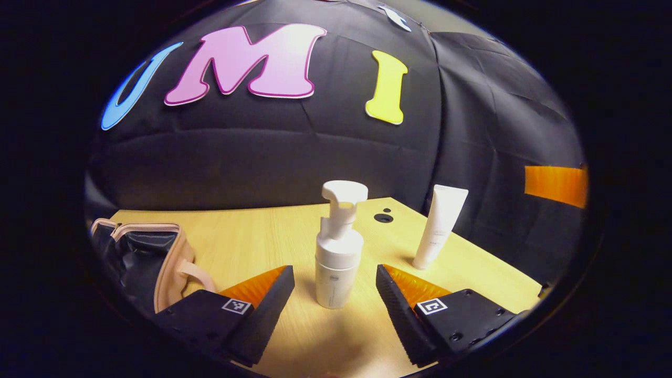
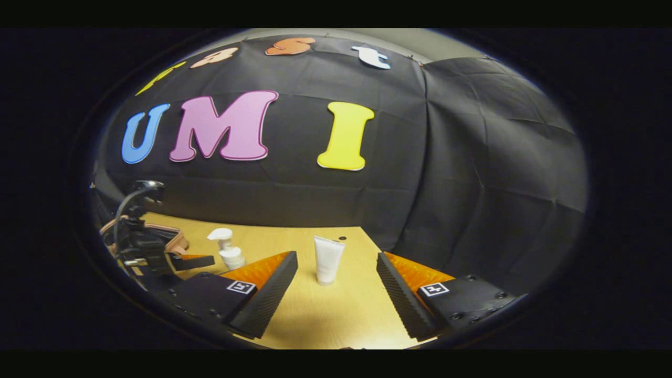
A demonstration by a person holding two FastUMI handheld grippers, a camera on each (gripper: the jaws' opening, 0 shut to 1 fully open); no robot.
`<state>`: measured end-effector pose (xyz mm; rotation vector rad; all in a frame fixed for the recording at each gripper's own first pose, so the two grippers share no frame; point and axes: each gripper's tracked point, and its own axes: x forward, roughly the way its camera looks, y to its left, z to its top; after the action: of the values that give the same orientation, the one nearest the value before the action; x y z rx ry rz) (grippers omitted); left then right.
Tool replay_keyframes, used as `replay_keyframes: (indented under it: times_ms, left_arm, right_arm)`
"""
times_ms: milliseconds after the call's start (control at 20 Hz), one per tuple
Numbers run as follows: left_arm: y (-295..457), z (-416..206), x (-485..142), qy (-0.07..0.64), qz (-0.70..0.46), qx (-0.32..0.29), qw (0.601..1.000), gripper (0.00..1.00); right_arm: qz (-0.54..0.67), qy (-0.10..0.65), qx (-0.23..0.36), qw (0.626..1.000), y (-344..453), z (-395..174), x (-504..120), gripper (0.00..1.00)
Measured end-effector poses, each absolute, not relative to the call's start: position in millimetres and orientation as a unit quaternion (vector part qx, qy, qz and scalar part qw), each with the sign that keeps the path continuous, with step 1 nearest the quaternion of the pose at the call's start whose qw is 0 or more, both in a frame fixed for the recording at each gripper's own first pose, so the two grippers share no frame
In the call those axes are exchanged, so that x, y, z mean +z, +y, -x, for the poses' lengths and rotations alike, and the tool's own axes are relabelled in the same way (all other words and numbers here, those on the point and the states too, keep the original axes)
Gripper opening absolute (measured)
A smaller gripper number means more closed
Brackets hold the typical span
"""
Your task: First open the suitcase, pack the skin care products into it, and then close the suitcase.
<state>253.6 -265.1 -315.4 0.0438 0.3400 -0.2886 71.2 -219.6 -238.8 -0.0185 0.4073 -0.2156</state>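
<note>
We see a light wooden tabletop (image 1: 252,236) running back to the black cloth wall (image 1: 262,157). Its far edge meets the wall and its far right corner lies just past two small dark holes (image 1: 383,216) in the wood.

At the left edge of the tabletop lies the suitcase (image 1: 157,257), a small pink-trimmed case with a dark lining. It stands open, its rim and a strap toward us. In the right gripper view we find the same suitcase (image 2: 176,241) at the far left, partly behind the other gripper.

Toward the middle of the tabletop stands a white pump bottle (image 1: 338,247), upright, its nozzle turned to the right. Nearer the right edge, well apart from it, stands a white tube (image 1: 440,227), cap down and leaning slightly. In the right gripper view the tube (image 2: 328,259) stands near the far edge and the pump bottle (image 2: 227,249) near the suitcase.

The left gripper (image 1: 336,286) is spread wide, with the pump bottle between its fingers but touching neither. From the right gripper view we see it (image 2: 181,261) just beside the bottle. The right gripper (image 2: 337,281) is also spread wide and holds nothing; the tube stands beyond its fingertips, centred in the gap.
</note>
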Motion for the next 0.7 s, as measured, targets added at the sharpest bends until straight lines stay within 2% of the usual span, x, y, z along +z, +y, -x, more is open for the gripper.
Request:
replay_keyframes:
  times_ms: [300, 400, 500, 600, 700]
  left_arm:
    - [-278, -301, -329, 0.162, -0.033, -0.14, 0.976, 0.97]
    - [-285, -312, -330, 0.157, -0.036, -0.146, 0.976, 0.92]
    - [-284, -317, -329, 0.155, -0.04, -0.143, 0.977, 0.83]
    - [-288, -322, -332, 0.163, -0.032, -0.155, 0.974, 0.65]
    - [-282, -311, -331, 0.179, -0.024, -0.162, 0.97, 0.64]
  right_arm:
    - [0.004, 0.236, -0.108, 0.966, -223, -77, -273, 0.97]
    - [-0.005, 0.248, -0.106, 0.963, -222, -83, -286, 0.97]
    - [-0.024, 0.259, -0.105, 0.96, -221, -88, -296, 0.97]
    - [-0.034, 0.27, -0.102, 0.957, -216, -100, -313, 0.97]
    - [-0.027, 0.285, -0.099, 0.953, -213, -113, -335, 0.97]
